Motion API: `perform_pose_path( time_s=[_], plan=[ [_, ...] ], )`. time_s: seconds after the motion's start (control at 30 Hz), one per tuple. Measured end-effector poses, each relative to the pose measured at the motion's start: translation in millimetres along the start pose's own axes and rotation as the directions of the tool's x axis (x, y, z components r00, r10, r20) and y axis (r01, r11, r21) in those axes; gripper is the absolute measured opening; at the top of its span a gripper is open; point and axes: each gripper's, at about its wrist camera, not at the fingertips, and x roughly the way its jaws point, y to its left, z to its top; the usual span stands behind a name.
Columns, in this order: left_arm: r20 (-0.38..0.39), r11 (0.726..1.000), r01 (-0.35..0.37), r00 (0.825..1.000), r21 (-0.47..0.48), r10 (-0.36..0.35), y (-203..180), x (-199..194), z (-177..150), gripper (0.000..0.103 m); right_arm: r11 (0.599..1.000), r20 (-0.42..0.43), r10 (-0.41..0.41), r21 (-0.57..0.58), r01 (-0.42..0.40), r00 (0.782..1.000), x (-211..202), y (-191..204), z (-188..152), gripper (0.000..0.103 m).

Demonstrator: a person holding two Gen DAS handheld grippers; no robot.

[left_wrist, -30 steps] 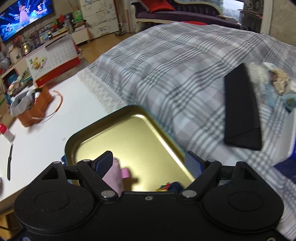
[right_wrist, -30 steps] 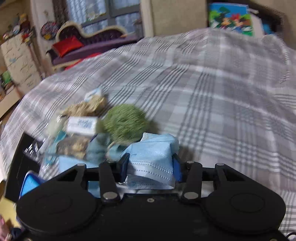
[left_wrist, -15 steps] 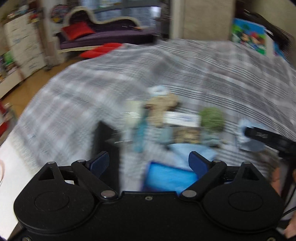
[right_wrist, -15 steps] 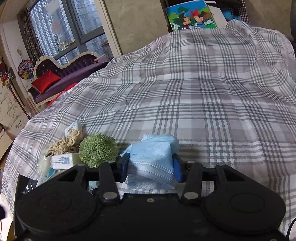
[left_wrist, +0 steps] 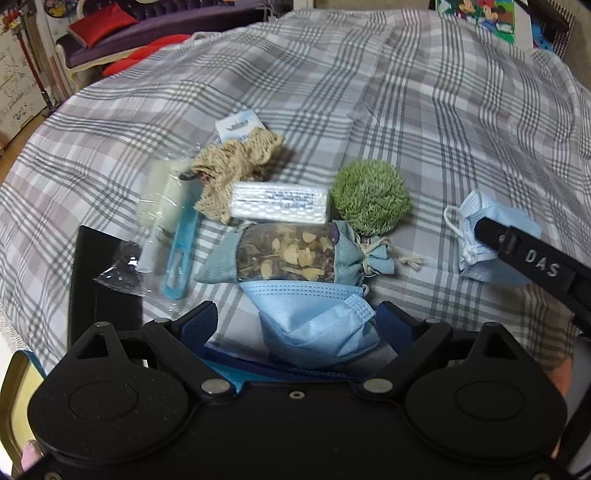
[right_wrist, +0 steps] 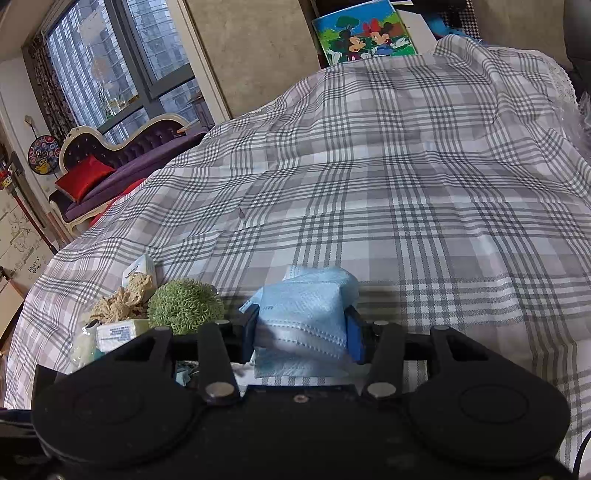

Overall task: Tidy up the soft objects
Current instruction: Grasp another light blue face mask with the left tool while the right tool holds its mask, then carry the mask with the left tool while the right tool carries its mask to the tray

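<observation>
right gripper (right_wrist: pixel 301 334) clenched on a folded pale-blue face mask (right_wrist: pixel 306 299), right of the fuzzy green ball (right_wrist: pixel 184 306). left gripper (left_wrist: pixel 295 325) spread wide, a second crumpled blue face mask (left_wrist: pixel 317 325) loose between its pads. best to centre, descend, then close gently on its bulk.

A lived-in home: a grey-and-white plaid cloth (right_wrist: pixel 406 192) covers the near surface, a purple chaise with a red satin cushion (right_wrist: pixel 83 177) stands far left under tall windows (right_wrist: pixel 122 62), and a cartoon-mouse picture (right_wrist: pixel 364 33) leans far right.
</observation>
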Motion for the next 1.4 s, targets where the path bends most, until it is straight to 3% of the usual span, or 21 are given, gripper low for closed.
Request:
perform_pose_path(
  time_s=[0.13, 0.2, 0.4, 0.5, 0.63, 0.73, 0.83, 1.0, 1.3, 1.4],
  plan=[
    [-0.036, 1.000, 0.021, 0.999, 0.009, -0.021, -5, 13, 2, 0.084, 1.000, 0.003, -0.007, -0.001, 0.007, 1.000, 1, 1, 0, 0.046],
    [-0.060, 0.999, 0.048, 0.997, 0.006, -0.048, -7, 18, 3, 0.066, 1.000, 0.001, -0.010, -0.003, 0.010, 1.000, 1, 1, 0, 0.046],
    [-0.063, 0.996, 0.072, 0.995, -0.046, -0.075, -9, 23, 3, 0.050, 1.000, 0.004, -0.017, -0.015, 0.017, 1.000, 2, 2, 1, 0.046],
    [-0.044, 0.988, 0.125, 0.991, -0.086, -0.129, -5, 12, 6, 0.049, 1.000, 0.010, -0.023, -0.008, 0.023, 1.000, -1, 0, 4, 0.046],
    [0.015, 0.984, 0.150, 0.989, -0.094, -0.149, -6, -13, 6, 0.048, 1.000, 0.015, -0.024, 0.020, 0.023, 1.000, -12, -11, 13, 0.046],
    [0.038, 0.980, 0.178, 0.984, -0.093, -0.175, -9, -31, 1, 0.048, 1.000, -0.041, -0.016, 0.006, 0.016, 0.999, -20, -19, 19, 0.046],
    [0.049, 0.976, 0.199, 0.979, -0.083, -0.196, -16, -49, -10, 0.048, 0.999, -0.094, -0.023, -0.050, 0.018, 0.995, -30, -21, 20, 0.046],
    [0.042, 0.965, 0.256, 0.966, -0.060, -0.253, -25, -73, -32, 0.048, 0.988, -0.101, -0.033, -0.155, 0.017, 0.994, -59, -18, 17, 0.046],
    [0.015, 0.970, 0.233, 0.973, -0.064, -0.232, -26, -102, -84, 0.048, 0.964, -0.173, 0.019, -0.257, -0.064, 0.985, -105, -11, 0, 0.046],
    [0.012, 0.978, 0.195, 0.981, -0.070, -0.195, -22, -108, -101, 0.048, 0.956, -0.203, 0.044, -0.276, -0.100, 0.978, -115, -5, -7, 0.046]
  ],
)
